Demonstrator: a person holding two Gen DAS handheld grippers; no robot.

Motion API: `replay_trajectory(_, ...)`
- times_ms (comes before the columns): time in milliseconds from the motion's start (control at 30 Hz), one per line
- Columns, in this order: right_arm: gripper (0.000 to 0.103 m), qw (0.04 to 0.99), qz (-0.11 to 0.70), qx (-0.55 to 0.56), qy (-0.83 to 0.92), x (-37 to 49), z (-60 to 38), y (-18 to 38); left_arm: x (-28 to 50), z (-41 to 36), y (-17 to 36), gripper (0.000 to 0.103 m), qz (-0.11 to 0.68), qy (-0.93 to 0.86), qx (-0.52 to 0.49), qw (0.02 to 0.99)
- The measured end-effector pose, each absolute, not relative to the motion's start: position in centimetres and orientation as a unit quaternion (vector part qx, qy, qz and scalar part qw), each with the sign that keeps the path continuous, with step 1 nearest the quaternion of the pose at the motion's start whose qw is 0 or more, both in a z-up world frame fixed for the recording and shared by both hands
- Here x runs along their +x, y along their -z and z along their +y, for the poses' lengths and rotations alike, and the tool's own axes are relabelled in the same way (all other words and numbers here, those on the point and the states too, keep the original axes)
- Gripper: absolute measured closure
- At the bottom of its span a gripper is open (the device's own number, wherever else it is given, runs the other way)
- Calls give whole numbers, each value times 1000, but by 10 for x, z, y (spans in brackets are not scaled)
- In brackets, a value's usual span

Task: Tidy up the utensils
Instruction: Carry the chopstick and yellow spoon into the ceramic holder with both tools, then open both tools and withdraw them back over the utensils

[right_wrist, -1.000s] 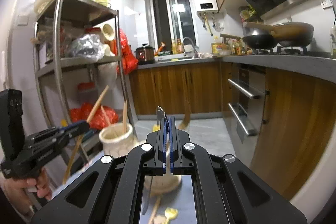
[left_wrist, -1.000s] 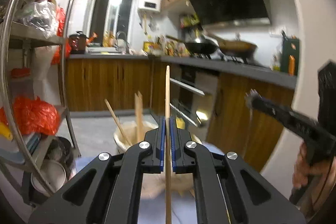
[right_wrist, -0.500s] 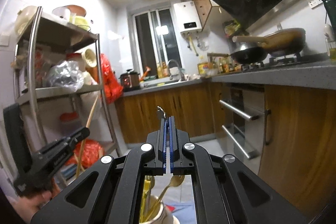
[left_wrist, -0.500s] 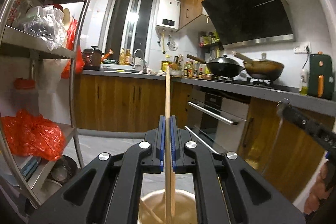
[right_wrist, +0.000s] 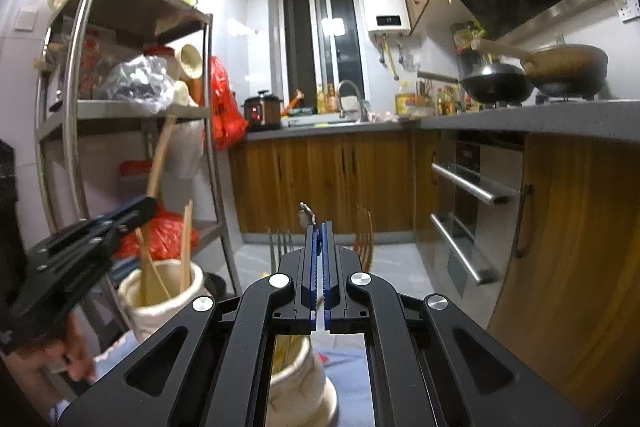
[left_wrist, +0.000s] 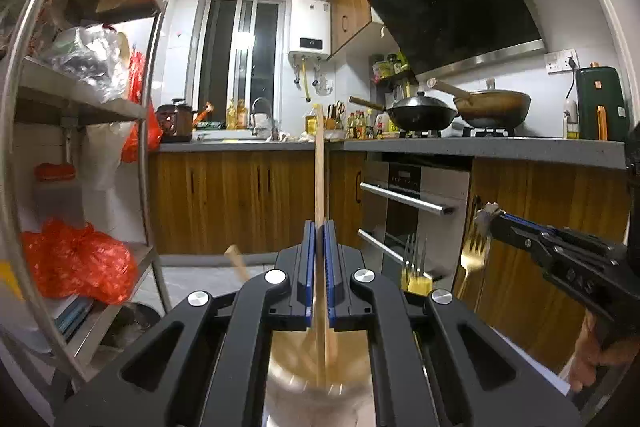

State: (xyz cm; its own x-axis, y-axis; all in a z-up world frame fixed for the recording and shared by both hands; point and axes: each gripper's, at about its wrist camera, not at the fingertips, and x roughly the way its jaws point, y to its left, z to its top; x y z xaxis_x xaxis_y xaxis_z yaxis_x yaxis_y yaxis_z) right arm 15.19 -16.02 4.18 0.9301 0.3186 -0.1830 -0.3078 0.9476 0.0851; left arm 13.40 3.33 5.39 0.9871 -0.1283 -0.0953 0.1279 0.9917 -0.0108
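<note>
My left gripper (left_wrist: pixel 319 239) is shut on a wooden chopstick (left_wrist: pixel 319 163) that stands upright, its lower end inside a cream ceramic holder (left_wrist: pixel 316 383) just below. That holder (right_wrist: pixel 160 291) with several wooden sticks also shows in the right wrist view, under the left gripper (right_wrist: pixel 136 211). My right gripper (right_wrist: pixel 319 239) is shut on a thin metal utensil handle (right_wrist: pixel 307 215) over a second cream holder (right_wrist: pixel 300 383) with forks (right_wrist: pixel 364 231). The right gripper (left_wrist: pixel 492 219) shows in the left wrist view with a gold fork (left_wrist: pixel 474 255) beneath it.
A steel shelf rack (right_wrist: pixel 80 115) with bags stands on the left. Wooden cabinets (right_wrist: pixel 328 179), an oven (left_wrist: pixel 412 211) and a counter with pans (left_wrist: pixel 492 107) line the back and right. A red bag (left_wrist: pixel 76 267) lies on the low shelf.
Both grippers have come lower and tilted down; the holders and fork tines are back in view. The chopstick's lower end now sits in the left holder.
</note>
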Motion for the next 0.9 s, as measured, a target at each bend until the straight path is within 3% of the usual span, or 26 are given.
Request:
replay_trajectory(567,99,978,140,34,-152,151,-163,-30,126,62,-41,98,125,57,-49,989)
replay_trajectory(667,87,978,140,37,-153,149,-164,-31,125,63,-40,89,131,53,-49,989)
replay_trajectory(733,77,978,135,43,-154,145,-168,-32,121,63,-40,73,131,48,-50,989)
replay_trajectory(833,69,977,134,52,-157,137,-173,-35,114,63,-42,67,128,45,-47,990)
replay_trajectory(900,53,976,132,58,-160,130,-177,-39,109,62,-43,58,129,40,-43,990)
